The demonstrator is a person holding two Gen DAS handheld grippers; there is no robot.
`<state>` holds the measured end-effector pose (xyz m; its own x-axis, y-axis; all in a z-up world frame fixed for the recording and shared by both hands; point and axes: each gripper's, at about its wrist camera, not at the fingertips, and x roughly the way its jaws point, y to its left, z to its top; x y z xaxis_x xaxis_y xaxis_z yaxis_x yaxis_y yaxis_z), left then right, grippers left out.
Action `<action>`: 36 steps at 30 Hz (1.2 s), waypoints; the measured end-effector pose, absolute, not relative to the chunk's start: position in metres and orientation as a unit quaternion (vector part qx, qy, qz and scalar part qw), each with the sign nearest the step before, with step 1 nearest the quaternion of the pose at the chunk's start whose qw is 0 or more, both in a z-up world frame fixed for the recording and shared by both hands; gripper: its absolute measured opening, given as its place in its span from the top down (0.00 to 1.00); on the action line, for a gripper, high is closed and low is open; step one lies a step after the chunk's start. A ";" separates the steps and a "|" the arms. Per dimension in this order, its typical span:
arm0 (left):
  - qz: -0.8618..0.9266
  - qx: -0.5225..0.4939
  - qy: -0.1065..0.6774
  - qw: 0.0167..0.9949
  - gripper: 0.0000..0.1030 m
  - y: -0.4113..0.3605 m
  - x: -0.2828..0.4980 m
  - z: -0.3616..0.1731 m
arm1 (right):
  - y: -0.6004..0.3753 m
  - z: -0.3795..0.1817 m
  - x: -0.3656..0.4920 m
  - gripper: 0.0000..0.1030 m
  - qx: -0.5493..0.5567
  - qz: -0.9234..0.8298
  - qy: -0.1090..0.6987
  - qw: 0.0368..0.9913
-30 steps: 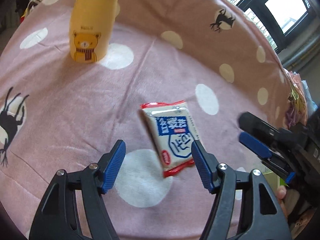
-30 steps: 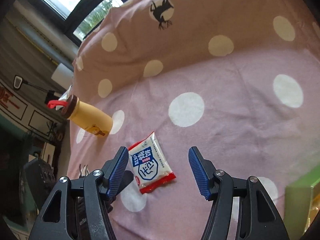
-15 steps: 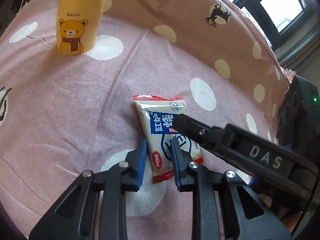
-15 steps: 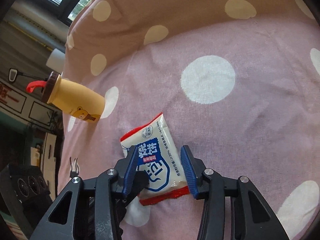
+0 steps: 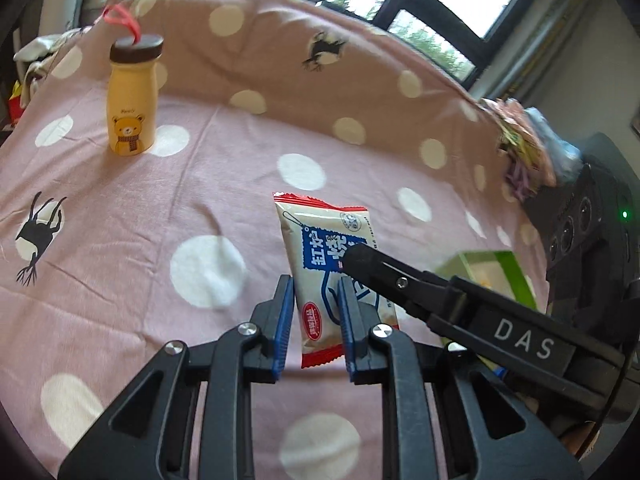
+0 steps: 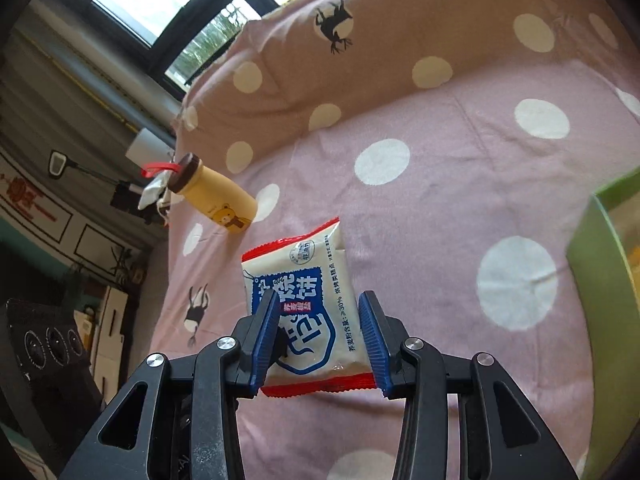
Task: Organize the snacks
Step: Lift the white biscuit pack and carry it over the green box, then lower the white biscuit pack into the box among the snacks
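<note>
Blue pads on both grippers are pressed against one snack packet [image 5: 330, 268]. The left gripper [image 5: 314, 322] has its jaws closing on the lower part of the packet, close to the red bottom edge. The right gripper [image 6: 320, 340] pinches the same packet from its two long sides, a little higher up. In the left view the black finger of the right gripper lies across the front of the packet.

The packet is white and blue with red crimped ends. It looks lifted off the cloth, because it stands up between the pads and does not lie flat. It is surely very light. The wrapper is thin and shiny, so it may slip. It bends easily too, and the cracker inside may snap if it is squeezed hard. The flat sealed ends are the safest places to hold. Two grips on so small a thing may tug it or crush it, so I think one gripper should let go soon.

Just past the packet, on the right, is a green box [image 6: 600, 300]. That is likely where the snack goes.

Under it all is a pink cloth [image 5: 120, 208] with white dots. Far back stands a yellow bottle [image 5: 130, 108] with a bear on it.
</note>
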<state>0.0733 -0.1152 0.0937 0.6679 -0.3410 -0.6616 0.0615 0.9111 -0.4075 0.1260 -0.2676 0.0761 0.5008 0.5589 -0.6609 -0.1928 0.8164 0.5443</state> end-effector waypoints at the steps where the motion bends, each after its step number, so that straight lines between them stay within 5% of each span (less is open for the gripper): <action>1: -0.119 -0.172 0.388 0.898 0.81 -0.121 0.064 0.098 | -0.275 0.082 0.113 0.57 0.210 0.220 0.438 0.846; 17: -0.219 -0.081 0.321 0.918 0.81 -0.225 -0.048 0.146 | -0.372 0.136 -0.027 0.57 0.227 0.153 0.328 0.904; 36: -0.287 -0.035 0.332 0.898 0.80 -0.314 -0.048 0.126 | -0.462 0.116 -0.057 0.57 0.272 0.076 0.312 0.907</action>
<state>-0.0479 -0.3139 0.1263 0.6149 -0.5383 -0.5763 0.4917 0.8331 -0.2534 -0.0565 -0.4624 0.1163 0.7942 0.3077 -0.5239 0.0309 0.8407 0.5407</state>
